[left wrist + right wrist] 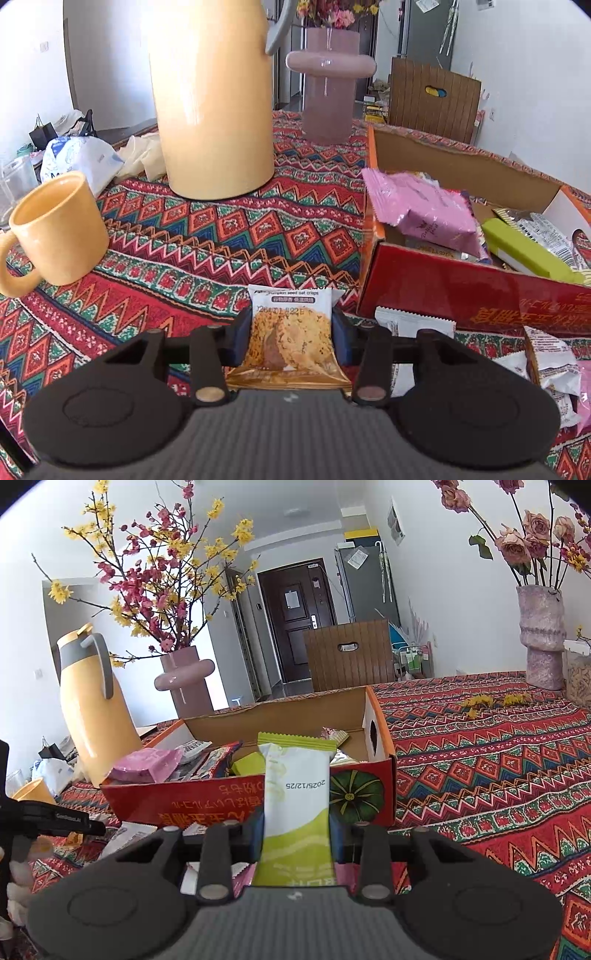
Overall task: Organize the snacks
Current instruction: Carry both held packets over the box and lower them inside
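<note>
The table point(498, 760), under a patterned red cloth, carries the open cardboard box point(380, 775), which already holds several packets and sits ahead of both tools. In the left wrist view the box lies forward and to the right; in the right wrist view it stands straight ahead, its red front wall facing the tool. The right hand looks the nearer to it (a judgement from how large the box looms).

The yellow thermos point(210, 110) and pink vase point(328, 85) stand toward the far edge, left of the box, and the yellow mug point(55, 229) sits near the left edge; none blocks the way to the box.

The left tool point(291, 339) is pinching an oat crisp packet point(290, 332), long axis pointing away along the fingers. The right tool point(297, 830) is clamped on a green-and-white bar point(295, 805), likewise lengthwise and upright before the box wall.

Loose white packets point(413, 325) lie on the cloth beside the box's near wall, to be gathered.
</note>
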